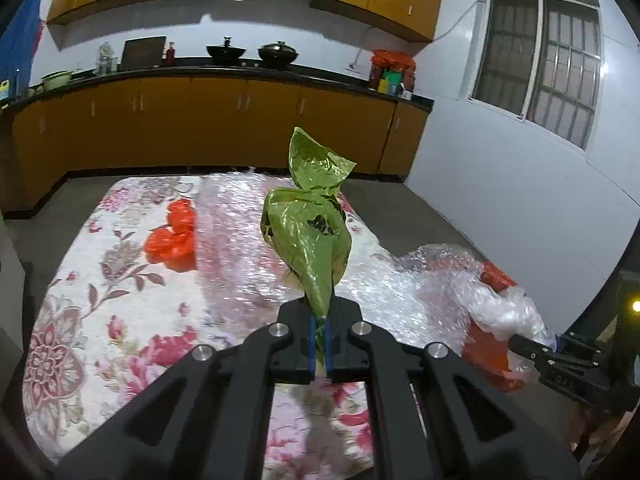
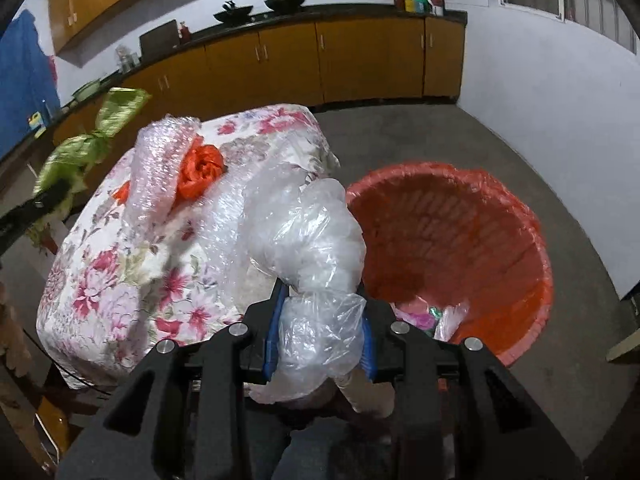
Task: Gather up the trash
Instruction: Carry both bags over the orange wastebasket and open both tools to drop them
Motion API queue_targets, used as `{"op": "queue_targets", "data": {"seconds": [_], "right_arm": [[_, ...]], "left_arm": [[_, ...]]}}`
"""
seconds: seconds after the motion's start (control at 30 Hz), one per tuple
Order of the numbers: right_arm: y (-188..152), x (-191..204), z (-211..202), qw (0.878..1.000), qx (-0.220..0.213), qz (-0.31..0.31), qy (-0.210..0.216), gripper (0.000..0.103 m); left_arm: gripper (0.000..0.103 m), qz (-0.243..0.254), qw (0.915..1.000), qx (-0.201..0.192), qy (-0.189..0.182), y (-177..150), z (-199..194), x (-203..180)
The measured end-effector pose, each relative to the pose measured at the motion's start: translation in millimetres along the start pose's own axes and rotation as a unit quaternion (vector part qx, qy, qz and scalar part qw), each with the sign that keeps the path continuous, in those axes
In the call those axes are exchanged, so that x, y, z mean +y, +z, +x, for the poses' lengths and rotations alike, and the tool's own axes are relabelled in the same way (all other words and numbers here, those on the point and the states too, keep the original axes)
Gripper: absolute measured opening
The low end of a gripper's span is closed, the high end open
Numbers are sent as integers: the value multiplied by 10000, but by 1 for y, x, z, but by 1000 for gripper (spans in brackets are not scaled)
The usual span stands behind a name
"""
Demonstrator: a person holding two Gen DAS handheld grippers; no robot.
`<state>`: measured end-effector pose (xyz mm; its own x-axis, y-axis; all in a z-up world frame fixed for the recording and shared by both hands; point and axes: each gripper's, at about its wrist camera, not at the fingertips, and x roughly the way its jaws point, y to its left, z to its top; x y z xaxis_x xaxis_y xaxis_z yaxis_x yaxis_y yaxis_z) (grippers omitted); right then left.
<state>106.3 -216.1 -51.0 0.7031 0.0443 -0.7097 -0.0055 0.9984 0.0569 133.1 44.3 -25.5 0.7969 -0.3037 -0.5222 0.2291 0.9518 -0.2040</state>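
Observation:
My left gripper (image 1: 320, 320) is shut on a crumpled green plastic bag (image 1: 308, 224) and holds it up above the floral-covered table (image 1: 100, 288). The bag also shows blurred in the right wrist view (image 2: 92, 144). My right gripper (image 2: 320, 320) is shut on a clear crumpled plastic bag (image 2: 316, 248), beside the table's corner and next to a red basket lined with a red bag (image 2: 452, 232). The right gripper also shows in the left wrist view (image 1: 532, 350). A red plastic bag (image 1: 174, 240) and bubble wrap (image 1: 256, 240) lie on the table.
The basket holds some wrappers (image 2: 424, 316) at its bottom and stands on the grey floor (image 2: 400, 136) right of the table. Another red bag (image 2: 200, 170) lies wrapped in bubble wrap (image 2: 160, 168). Kitchen cabinets (image 1: 240, 128) and a white wall (image 1: 500, 200) lie beyond.

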Motion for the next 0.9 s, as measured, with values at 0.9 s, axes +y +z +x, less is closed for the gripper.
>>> {"op": "queue_targets", "data": {"seconds": [0.9], "right_arm": [[0,-88,-9,9923,-300,1065,-558,32]], "left_arm": [[5,426,9928,311,-1078,-7,44,-103]]}}
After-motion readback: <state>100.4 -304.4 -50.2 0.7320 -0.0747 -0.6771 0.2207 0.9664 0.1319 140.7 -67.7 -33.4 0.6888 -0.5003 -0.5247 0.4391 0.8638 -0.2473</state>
